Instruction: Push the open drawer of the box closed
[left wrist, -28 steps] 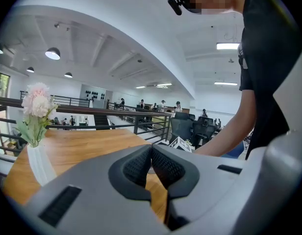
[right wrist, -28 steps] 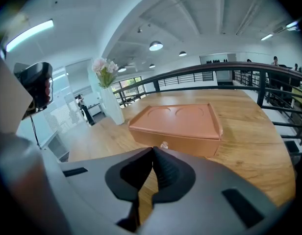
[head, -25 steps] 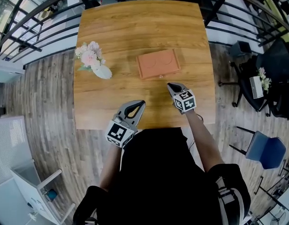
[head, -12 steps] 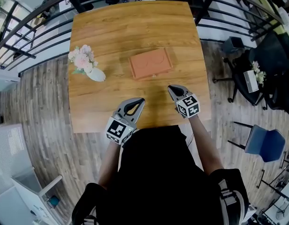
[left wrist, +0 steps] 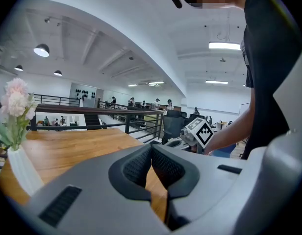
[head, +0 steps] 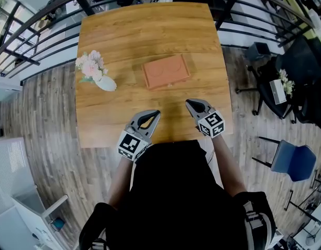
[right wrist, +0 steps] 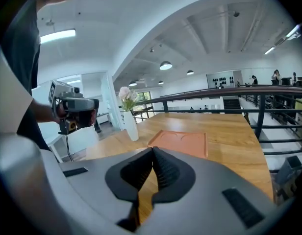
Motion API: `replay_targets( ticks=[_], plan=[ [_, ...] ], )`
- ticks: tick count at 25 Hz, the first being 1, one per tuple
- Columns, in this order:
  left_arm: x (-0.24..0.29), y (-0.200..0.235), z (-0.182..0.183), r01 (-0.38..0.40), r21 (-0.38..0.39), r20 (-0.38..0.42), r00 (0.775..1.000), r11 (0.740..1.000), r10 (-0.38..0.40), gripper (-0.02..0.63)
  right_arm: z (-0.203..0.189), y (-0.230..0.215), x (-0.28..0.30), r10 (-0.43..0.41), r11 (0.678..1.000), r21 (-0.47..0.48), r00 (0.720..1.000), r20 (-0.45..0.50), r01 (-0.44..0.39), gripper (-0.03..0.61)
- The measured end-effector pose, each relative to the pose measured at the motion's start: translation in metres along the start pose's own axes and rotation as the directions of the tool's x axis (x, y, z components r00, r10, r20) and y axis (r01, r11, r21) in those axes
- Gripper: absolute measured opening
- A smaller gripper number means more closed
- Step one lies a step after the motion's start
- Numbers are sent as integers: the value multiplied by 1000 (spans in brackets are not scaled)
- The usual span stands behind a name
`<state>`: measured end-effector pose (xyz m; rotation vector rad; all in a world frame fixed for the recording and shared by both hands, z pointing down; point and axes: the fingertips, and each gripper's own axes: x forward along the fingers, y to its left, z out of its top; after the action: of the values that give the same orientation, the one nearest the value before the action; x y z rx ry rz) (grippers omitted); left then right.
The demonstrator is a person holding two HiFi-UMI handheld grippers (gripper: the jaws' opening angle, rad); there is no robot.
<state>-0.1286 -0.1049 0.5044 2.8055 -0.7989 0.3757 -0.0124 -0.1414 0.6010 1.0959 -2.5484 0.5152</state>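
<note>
Terracotta box [head: 166,71] at the middle of the wooden worktop [head: 150,30], both grippers closed on nothing

The flat box lies near the centre of the worktop, one long side turned toward the person; whether its drawer sits flush cannot be told from here. The left gripper [head: 156,112] and the right gripper [head: 188,103] hover over the near part of the worktop, apart from each other and short of the box, tips pointing away from the person. Each gripper's own view shows its jaws pressed together with nothing between them. A white vase [head: 105,82] of pink flowers [head: 91,64] stands left of the box, near the worktop's left edge
</note>
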Motion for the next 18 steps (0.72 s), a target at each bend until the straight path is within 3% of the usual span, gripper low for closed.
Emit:
replay_targets(
  ticks=[4,10,18],
  plan=[
    [0,0,1,-1,-4,3,1000,1000,1,23,19,12,-5,29,998,-48,999,40,-27,15],
    [1,1,3,-1,5,9,1000,1000,1,23,16,22,-8,20,991,-132,1000,0,-20,15],
    [0,0,3,8,8,3,1000,1000,-8,23,15,29,-14,12,989,-150,1000,0,-11,15]
  ],
)
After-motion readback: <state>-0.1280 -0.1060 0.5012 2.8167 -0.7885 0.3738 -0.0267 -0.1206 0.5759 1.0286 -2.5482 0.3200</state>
